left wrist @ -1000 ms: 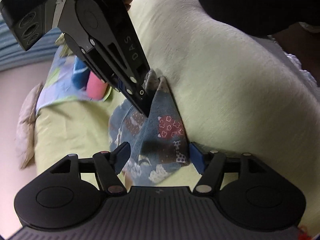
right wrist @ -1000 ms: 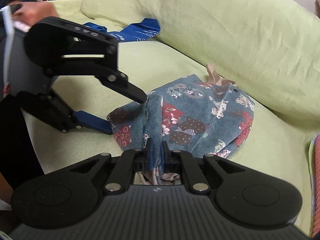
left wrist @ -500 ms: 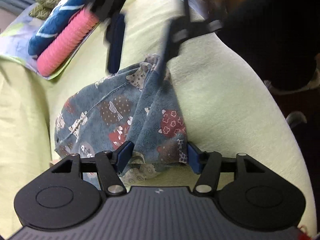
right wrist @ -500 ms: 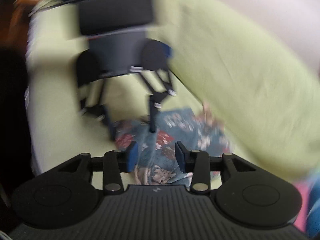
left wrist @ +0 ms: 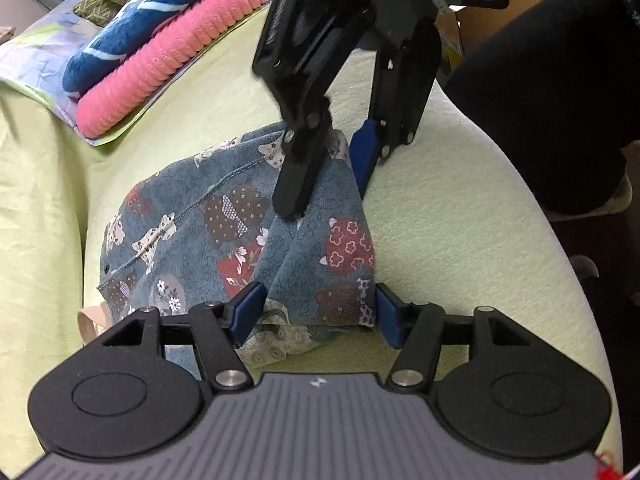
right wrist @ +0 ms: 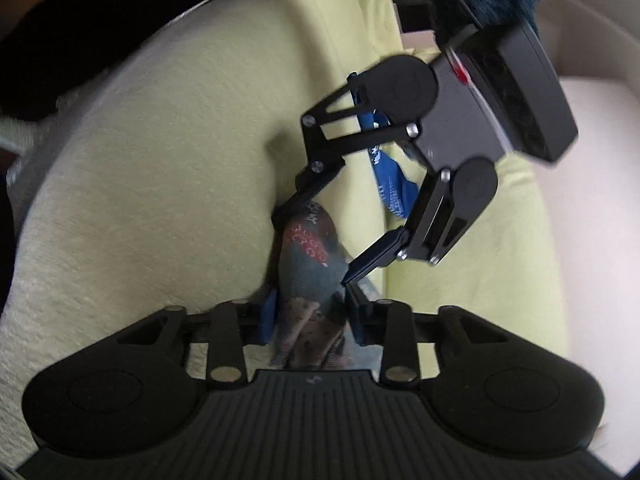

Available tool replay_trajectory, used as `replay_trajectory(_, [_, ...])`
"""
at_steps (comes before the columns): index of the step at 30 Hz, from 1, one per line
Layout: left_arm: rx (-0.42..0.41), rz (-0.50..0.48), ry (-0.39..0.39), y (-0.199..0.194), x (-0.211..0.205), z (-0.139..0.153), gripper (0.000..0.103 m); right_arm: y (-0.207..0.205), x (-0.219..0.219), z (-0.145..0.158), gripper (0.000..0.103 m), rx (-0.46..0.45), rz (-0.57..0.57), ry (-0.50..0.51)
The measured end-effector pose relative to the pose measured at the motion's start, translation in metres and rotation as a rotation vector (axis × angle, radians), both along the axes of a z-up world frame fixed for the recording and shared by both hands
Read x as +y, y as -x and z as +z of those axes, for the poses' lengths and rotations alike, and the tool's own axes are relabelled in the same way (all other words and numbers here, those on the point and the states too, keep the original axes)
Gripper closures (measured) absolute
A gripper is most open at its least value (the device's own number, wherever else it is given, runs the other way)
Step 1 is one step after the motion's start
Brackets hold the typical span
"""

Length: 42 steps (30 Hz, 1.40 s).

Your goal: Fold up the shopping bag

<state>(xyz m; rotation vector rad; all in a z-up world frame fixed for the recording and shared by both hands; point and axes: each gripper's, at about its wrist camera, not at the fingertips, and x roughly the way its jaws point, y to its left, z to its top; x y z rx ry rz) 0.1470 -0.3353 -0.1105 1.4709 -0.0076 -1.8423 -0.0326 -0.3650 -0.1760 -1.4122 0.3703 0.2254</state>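
- L gripper (left wrist: 316,312): black two-finger unit w/ blue pads, which I read as spread wide. The near bunched edge of the blue patterned fabric shopping bag (left wrist: 240,232) sits between the pads; cloth meets both pad faces but shows no squeeze.
- R gripper (right wrist: 310,314): same black/blue build, fingers part-spread w/ a ridge of the bag (right wrist: 310,264) standing in the gap. I cannot tell whether the pads bear on the cloth; blur there.
- Cross-check, L wrist view: the R gripper (left wrist: 332,184) comes down from the top of frame. Its left-hand finger (left wrist: 298,176) lies on top of the bag's far end; its other, blue-padded finger sits at the bag's right edge, close to the cushion.
- Cross-check, R wrist view: the L gripper (right wrist: 310,244) reaches in from the upper right, fingers wide, one tip at the ridge's far end, the other at its right flank.
- Bag posn: crumpled heap w/ red and brown round motifs and small white figures, lying on the pale yellow-green sofa seat cushion (left wrist: 460,220), between the two grippers. A beige strap (left wrist: 90,320) pokes out at its left side.
- Surroundings, L view: pink ribbed knit roll (left wrist: 160,68) and a navy white-striped textile (left wrist: 132,32) stacked on a pastel printed cloth at upper left, well apart from the bag. A person's dark-clad leg (left wrist: 560,92) at right.
- Surroundings, R view: bright blue printed strap or bag (right wrist: 390,188) on the cushion behind the L gripper.
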Motion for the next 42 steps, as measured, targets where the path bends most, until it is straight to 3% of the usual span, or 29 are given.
replay_trajectory(2, [0.016,0.013,0.017,-0.001,0.0,-0.001,0.04,-0.006,-0.001,0.015,0.075,0.056,-0.06,-0.142])
replay_trajectory(5, [0.005,0.026,0.087,0.002,0.006,-0.003,0.036,-0.025,-0.012,0.049,0.075,0.173,-0.217,-0.443])
replay_trajectory(9, [-0.014,0.063,0.159,0.012,0.018,-0.006,0.04,-0.043,-0.033,0.081,0.075,0.303,-0.372,-0.761])
replay_trajectory(12, [-0.008,0.085,0.153,0.02,0.021,-0.003,0.048,-0.049,-0.041,0.099,0.075,0.399,-0.415,-0.925])
replay_trajectory(16, [0.062,0.092,0.079,0.025,0.028,0.005,0.05,-0.047,-0.045,0.113,0.075,0.526,-0.435,-1.151])
replay_trajectory(20, [0.183,0.168,0.038,0.012,0.022,0.006,0.05,-0.035,-0.032,0.099,0.073,0.461,-0.445,-1.129])
replay_trajectory(22, [0.205,0.175,0.031,0.009,0.021,0.007,0.05,-0.018,-0.015,0.095,0.071,0.357,-0.421,-1.013])
replay_trajectory(23, [0.208,0.175,0.029,0.009,0.021,0.008,0.05,-0.008,-0.006,0.091,0.065,0.294,-0.39,-0.934])
replay_trajectory(25, [0.208,0.171,0.025,0.008,0.02,0.008,0.05,0.014,0.011,0.08,0.063,0.18,-0.319,-0.771])
replay_trajectory(28, [0.211,0.171,0.027,0.009,0.028,0.008,0.05,0.035,0.025,0.061,0.063,0.079,-0.214,-0.563])
replay_trajectory(31, [0.217,0.179,0.034,0.009,0.031,0.007,0.05,0.045,0.029,0.047,0.066,0.026,-0.113,-0.447])
replay_trajectory(33, [0.22,0.183,0.038,0.01,0.032,0.006,0.05,0.04,0.025,0.044,0.071,0.053,-0.076,-0.452])
replay_trajectory(35, [0.224,0.186,0.043,0.01,0.033,0.005,0.05,0.024,0.015,0.048,0.076,0.11,-0.081,-0.525])
replay_trajectory(36, [0.231,0.193,0.044,0.009,0.033,0.005,0.05,0.018,0.008,0.057,0.076,0.166,-0.121,-0.619])
replay_trajectory(39, [0.283,0.236,0.044,0.005,0.034,0.008,0.05,-0.013,-0.028,0.091,0.076,0.382,-0.331,-1.052])
replay_trajectory(42, [0.331,0.283,0.047,0.001,0.033,0.01,0.05,-0.036,-0.071,0.103,0.076,0.549,-0.459,-1.363])
